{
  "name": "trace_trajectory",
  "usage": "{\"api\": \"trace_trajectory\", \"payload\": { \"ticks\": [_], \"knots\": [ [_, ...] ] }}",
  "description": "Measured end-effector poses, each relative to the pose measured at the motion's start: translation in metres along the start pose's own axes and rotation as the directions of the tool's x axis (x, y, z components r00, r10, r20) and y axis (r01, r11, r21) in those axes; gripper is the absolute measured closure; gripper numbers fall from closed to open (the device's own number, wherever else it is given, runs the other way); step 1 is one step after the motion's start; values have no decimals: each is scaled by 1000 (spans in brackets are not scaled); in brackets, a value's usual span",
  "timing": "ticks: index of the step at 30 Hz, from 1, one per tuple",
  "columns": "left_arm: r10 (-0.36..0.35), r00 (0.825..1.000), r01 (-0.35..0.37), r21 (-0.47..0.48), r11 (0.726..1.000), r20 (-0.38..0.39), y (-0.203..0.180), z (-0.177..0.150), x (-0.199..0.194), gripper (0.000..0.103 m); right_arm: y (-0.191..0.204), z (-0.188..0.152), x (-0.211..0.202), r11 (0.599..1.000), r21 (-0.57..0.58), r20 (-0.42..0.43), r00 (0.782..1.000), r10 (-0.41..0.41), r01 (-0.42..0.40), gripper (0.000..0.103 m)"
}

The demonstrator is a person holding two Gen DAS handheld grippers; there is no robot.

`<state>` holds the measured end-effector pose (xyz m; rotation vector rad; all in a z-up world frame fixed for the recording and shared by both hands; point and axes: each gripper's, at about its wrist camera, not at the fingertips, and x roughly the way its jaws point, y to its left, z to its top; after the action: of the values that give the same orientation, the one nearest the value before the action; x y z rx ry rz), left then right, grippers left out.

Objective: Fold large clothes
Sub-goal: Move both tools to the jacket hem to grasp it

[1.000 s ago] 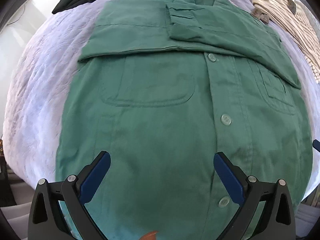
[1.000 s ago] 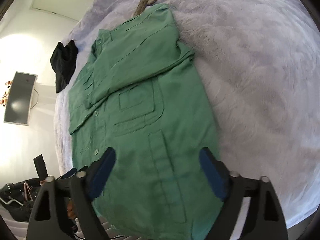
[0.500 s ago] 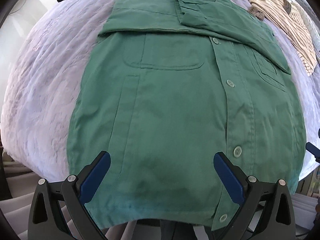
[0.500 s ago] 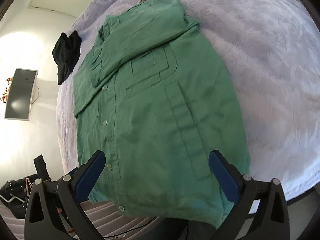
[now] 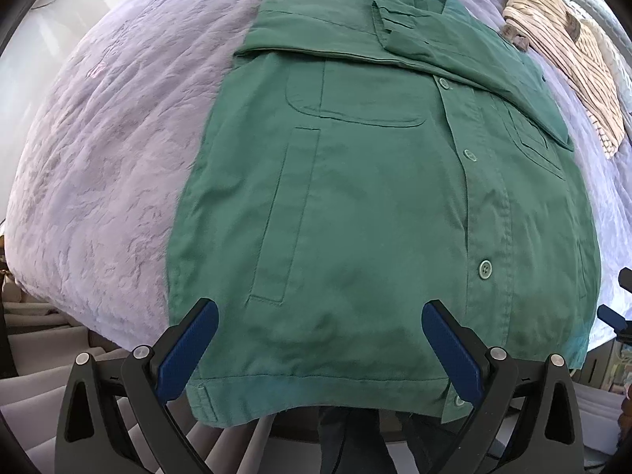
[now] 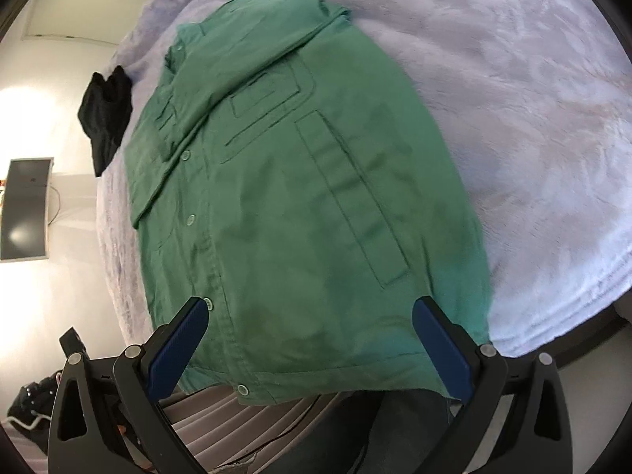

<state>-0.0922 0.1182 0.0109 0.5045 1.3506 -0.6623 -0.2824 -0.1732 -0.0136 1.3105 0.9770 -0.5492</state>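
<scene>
A large green button-up shirt lies flat, front up, on a lilac bed cover, with both sleeves folded across its chest. Its hem hangs a little over the bed's near edge. My left gripper is open and empty, hovering above the hem on the shirt's left half. My right gripper is open and empty above the hem of the same shirt, on its right half. A tip of the right gripper shows at the right rim of the left wrist view.
A striped beige garment lies at the far right of the bed. A black garment lies at the far left. A monitor hangs on the wall. The bed cover stretches right of the shirt.
Both grippers have pulled back towards the bed's near edge, so the shirt's hem has come into view under them. Both stay open. The shirt has not moved.
</scene>
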Motion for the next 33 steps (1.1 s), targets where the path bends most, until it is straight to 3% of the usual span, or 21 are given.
{"api": "trace_trajectory", "payload": {
  "ticks": [10, 16, 20, 25, 33],
  "knots": [
    [17, 999, -21, -100, 995, -43, 65, 10, 23, 0, -27, -8, -4, 994, 110, -26, 1000, 1, 2, 1],
    [-79, 992, 64, -144, 988, -101, 96, 1, 42, 0, -45, -13, -12, 995, 87, -9, 999, -37, 38, 2],
    [-145, 979, 120, -171, 978, -142, 103, -4, 57, 0, -63, -15, -12, 992, 107, -13, 998, -62, 63, 2],
    [-120, 978, 98, -134, 986, -170, 95, -4, 67, 0, -84, -24, 1, 983, 175, -42, 998, -47, 54, 2],
    [-114, 980, 98, -103, 990, -163, 80, 5, 66, 0, -85, -34, 19, 984, 176, -76, 997, -13, 27, 2]
  ]
}}
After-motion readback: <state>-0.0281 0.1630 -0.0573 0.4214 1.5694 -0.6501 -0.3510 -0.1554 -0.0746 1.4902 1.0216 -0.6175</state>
